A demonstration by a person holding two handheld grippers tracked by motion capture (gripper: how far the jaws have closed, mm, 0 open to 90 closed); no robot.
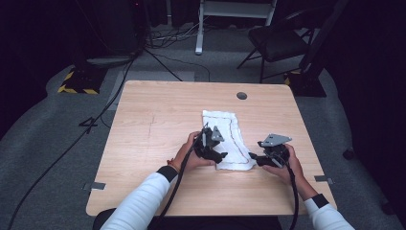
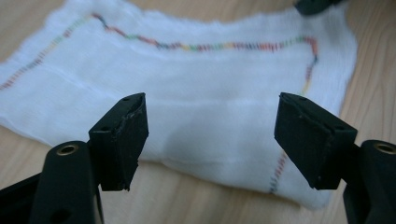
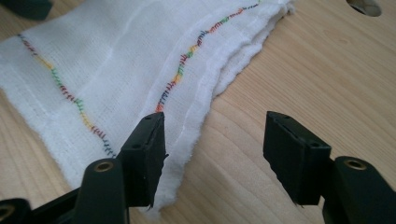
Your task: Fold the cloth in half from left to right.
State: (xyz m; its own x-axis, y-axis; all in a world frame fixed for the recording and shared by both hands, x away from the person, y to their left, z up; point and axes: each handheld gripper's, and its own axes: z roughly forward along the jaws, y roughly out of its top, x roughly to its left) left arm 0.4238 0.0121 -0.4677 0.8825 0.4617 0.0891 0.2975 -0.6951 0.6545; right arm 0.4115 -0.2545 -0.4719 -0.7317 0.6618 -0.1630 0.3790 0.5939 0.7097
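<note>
Both grippers have their jaws spread wide and hold nothing. On the left gripper [image 2: 210, 135], the two black jaws stand well apart, low over the near long edge of a white folded gauze cloth with multicoloured stitching [image 2: 196, 79]; bare cloth fills the gap between them, and I cannot tell whether the tips touch it. On the right gripper [image 3: 212, 154], the jaws are equally wide: the left jaw sits over the frayed cloth edge [image 3: 187, 140], and the right jaw is over bare wood, so the cloth's edge runs between them.

From the high view, the cloth [image 1: 229, 136] lies flat near the middle of the light wooden bench [image 1: 153, 124], its long side running away from the person. The left gripper [image 1: 210, 148] is at the cloth's left near corner and the right gripper [image 1: 261, 157] just beside its right near corner, each held in a hand coming out of a white sleeve.

Open wood surrounds the cloth on all sides; the widest free room is to the left and toward the far edge. A small round grey disc [image 1: 242, 96] sits in the benchtop beyond the cloth, well apart from it. The bench's right edge is near the right hand [image 1: 287, 165].
</note>
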